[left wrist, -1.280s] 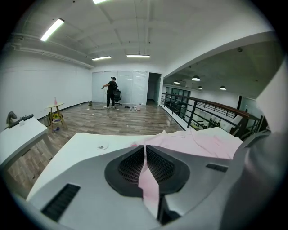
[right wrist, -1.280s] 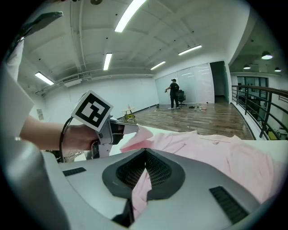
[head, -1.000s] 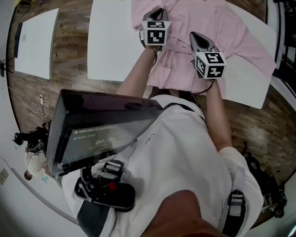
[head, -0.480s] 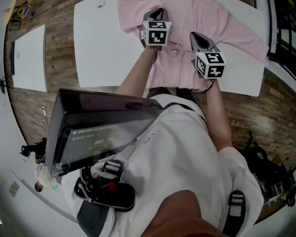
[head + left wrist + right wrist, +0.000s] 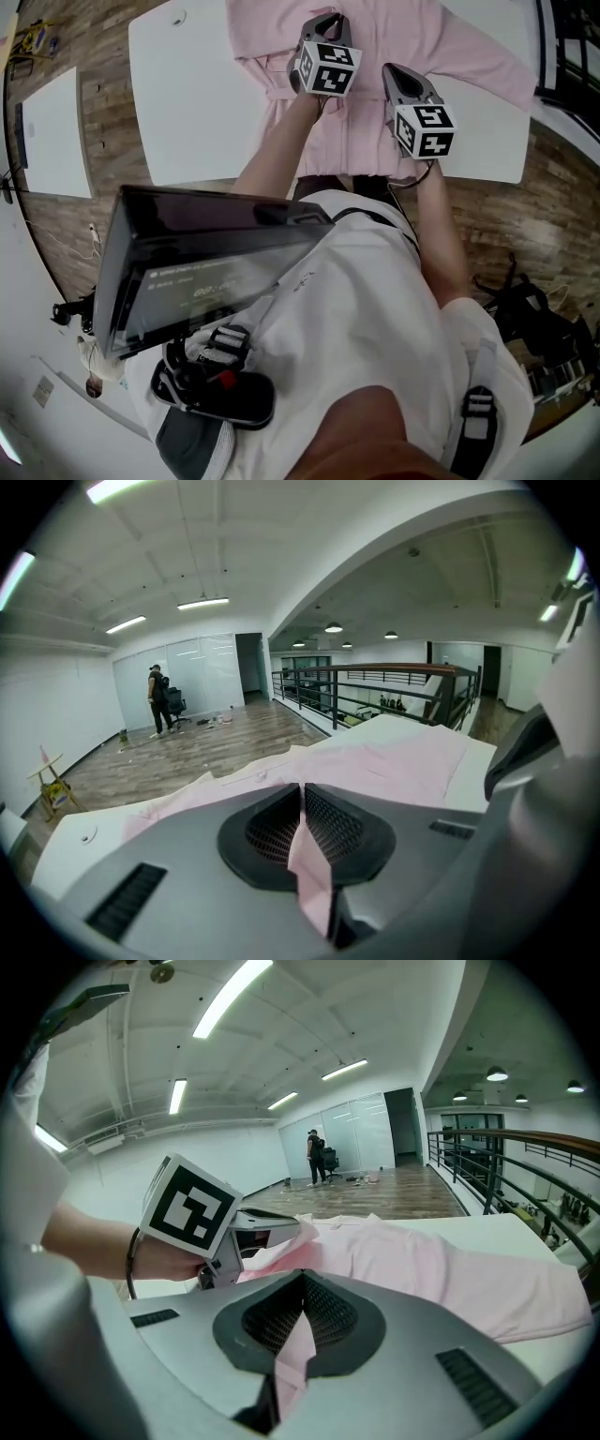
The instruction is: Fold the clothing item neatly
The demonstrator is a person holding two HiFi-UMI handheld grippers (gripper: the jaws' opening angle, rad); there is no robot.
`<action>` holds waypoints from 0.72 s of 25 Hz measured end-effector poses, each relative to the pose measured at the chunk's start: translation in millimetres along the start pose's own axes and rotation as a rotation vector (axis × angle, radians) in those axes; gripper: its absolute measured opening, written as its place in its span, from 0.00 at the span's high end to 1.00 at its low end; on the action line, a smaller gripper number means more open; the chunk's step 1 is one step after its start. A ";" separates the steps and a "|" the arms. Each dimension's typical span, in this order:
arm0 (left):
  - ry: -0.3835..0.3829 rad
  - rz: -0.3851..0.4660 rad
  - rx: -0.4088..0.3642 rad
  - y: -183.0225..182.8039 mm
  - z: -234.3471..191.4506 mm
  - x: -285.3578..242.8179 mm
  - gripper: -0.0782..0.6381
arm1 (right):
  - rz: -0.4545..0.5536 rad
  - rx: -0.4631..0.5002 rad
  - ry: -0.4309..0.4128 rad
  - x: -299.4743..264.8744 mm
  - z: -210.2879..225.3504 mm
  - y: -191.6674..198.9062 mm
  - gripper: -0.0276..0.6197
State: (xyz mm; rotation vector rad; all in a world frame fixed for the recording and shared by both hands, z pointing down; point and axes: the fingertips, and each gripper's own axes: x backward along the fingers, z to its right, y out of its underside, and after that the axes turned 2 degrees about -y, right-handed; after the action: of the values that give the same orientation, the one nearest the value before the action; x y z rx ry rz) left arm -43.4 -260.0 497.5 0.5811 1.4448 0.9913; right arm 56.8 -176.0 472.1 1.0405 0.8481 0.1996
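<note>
The left gripper has its jaws pressed together on a thin fold of the pink shirt, with the cloth running up between the black ribbed pads. The right gripper pinches another pleat of the same shirt the same way, its jaws all but closed on the fabric. In the head view the two sit side by side above the shirt's near half, the left one reaching a little farther over it.

Each gripper carries a marker cube with black-and-white square patterns and no words. A dark panel at the person's chest shows faint pale characters, too dim to read.

The shirt is pale pink and lies spread on a white table. One sleeve stretches toward the table's right edge, the left side is gathered in, and the hem reaches the near edge. A wide stretch of bare tabletop lies left of the shirt, with a narrower one to the right. A second white table stands apart across the wood floor. A dark railing runs beyond the table's far side.
</note>
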 end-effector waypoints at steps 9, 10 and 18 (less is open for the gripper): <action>0.073 0.020 -0.105 -12.5 42.0 -7.6 0.86 | -0.009 -0.035 0.040 18.9 14.6 6.3 0.95; 0.082 0.022 -0.115 -15.2 48.8 -9.8 0.86 | -0.009 -0.039 0.046 21.5 18.5 6.1 0.95; 0.126 0.005 -0.182 -17.1 80.6 -23.0 0.86 | -0.009 -0.067 0.083 38.4 41.6 7.2 0.95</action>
State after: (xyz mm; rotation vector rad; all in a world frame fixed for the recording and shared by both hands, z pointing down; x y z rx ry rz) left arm 41.4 -269.1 503.2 0.3952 1.4452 1.1669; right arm 113.5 -180.4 467.5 0.9713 0.9153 0.2636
